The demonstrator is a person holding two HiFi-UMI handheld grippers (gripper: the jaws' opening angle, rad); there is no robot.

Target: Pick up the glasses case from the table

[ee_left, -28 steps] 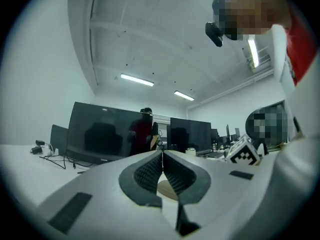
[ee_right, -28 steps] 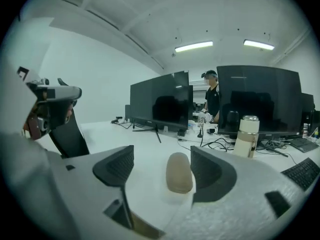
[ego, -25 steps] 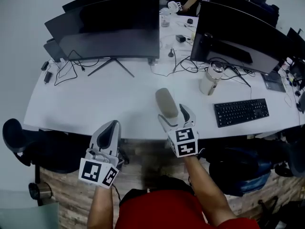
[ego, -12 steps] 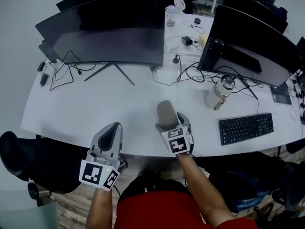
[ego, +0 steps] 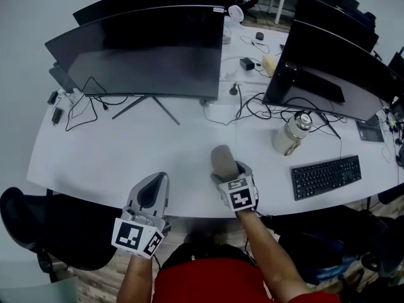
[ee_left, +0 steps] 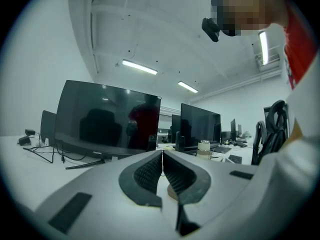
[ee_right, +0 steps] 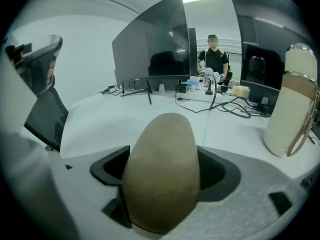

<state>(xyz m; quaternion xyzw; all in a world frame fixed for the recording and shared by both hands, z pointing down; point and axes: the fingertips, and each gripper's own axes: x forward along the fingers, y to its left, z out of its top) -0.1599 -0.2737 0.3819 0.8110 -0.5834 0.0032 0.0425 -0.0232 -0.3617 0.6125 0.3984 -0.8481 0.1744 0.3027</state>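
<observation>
The tan, egg-shaped glasses case [ego: 221, 159] lies on the white table [ego: 126, 163] near its front edge. My right gripper [ego: 231, 170] points down at it and straddles its near end. In the right gripper view the case [ee_right: 162, 174] fills the gap, and the closing jaws touch it on both sides. My left gripper [ego: 154, 180] hovers level over the table's front edge, left of the case. Its jaws are shut with nothing between them [ee_left: 162, 156].
Two large dark monitors [ego: 145, 49] [ego: 334, 68] stand at the back, with cables [ego: 252, 103] between them. A cream bottle [ego: 289, 132] and a black keyboard [ego: 326, 177] lie right of the case. A black chair [ego: 25, 201] stands at the front left.
My right gripper has come down from the case's near right and now sits around its near end. My left gripper has shifted a little to the right.
</observation>
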